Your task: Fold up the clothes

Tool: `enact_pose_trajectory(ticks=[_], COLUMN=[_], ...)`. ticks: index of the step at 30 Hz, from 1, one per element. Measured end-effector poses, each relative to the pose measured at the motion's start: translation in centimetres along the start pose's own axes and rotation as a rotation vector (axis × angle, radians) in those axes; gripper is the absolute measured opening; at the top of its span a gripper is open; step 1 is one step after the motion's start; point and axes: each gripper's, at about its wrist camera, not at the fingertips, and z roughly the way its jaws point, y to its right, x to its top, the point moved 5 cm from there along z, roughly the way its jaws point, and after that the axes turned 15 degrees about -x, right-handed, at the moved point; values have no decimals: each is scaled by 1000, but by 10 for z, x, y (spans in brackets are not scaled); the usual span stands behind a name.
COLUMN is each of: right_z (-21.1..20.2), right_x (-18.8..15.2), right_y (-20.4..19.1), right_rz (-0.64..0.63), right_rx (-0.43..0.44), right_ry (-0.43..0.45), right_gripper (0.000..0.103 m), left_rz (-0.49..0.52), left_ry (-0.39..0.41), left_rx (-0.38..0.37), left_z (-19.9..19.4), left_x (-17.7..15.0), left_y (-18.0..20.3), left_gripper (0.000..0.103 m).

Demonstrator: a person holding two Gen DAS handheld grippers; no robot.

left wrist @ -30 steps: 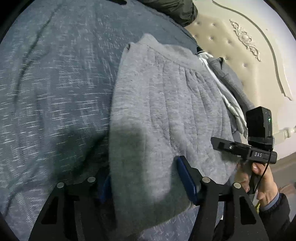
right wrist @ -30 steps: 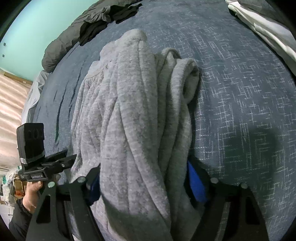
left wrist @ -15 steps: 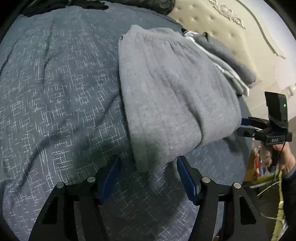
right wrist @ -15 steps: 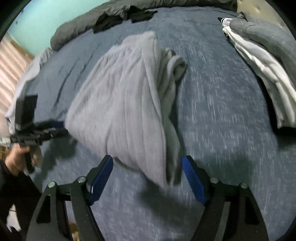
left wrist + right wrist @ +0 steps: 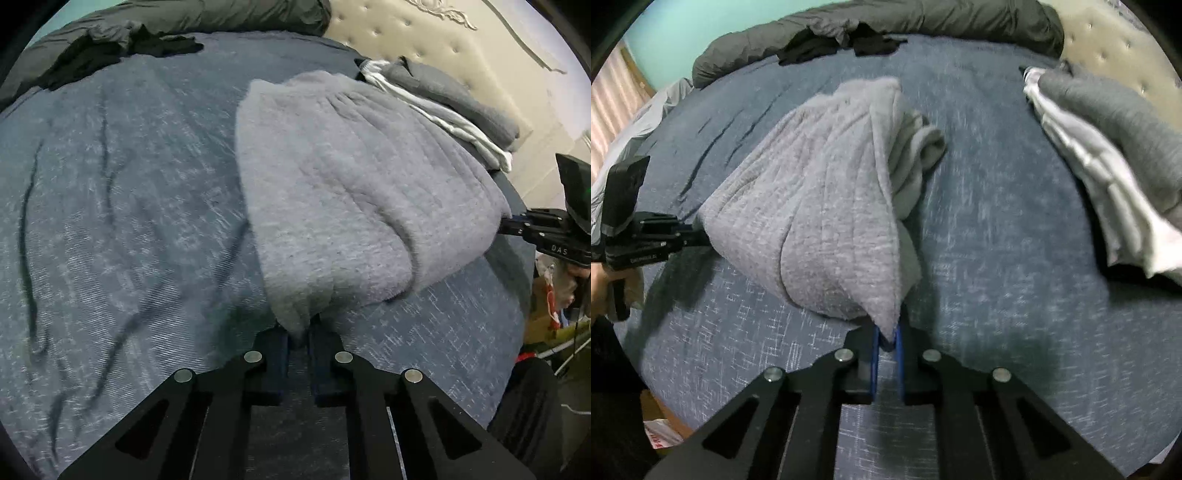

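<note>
Grey fleece garment, part-folded mid-bed near its foot edge, both near corners pinched — L gripper & R gripper clamped on cloth; likely mid-fold, next needs both corners carried together, evenly.

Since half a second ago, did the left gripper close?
Yes. The left gripper, open before, is now shut on the grey garment's near edge over the blue bedspread.

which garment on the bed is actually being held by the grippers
The light grey garment mid-bed, pinched at two corners by the left gripper and right gripper; the others lie untouched.
</note>
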Motion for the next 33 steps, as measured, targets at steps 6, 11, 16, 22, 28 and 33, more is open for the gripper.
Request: enact_pose_trajectory(ticks=[6,11,16,22,28,33], right_z=[8,2,-2,-26,0,34], right_x=[-2,-15,-17,5,47,66], right_y=[3,13,13,33,26,4], right_rz=[46,69,66,200,372,377], right_rx=[4,36,41,110,256,256], right_ry=[0,-26,-63,-43,-97,-156], right_gripper=[5,6,9,32,70,74], left_rz=[12,3,-56,-155,-255,-328], left_ry=[2,-16,-23,5,32,52], left_rx=[19,-13,-44,-92,-139,-175], left_z=[0,2,-6,0,6,11], left_x=[4,4,12,26,40,51], left_y=[-7,-2,-3,-13,-23,-30], left_gripper=[8,11,17,62,65,68])
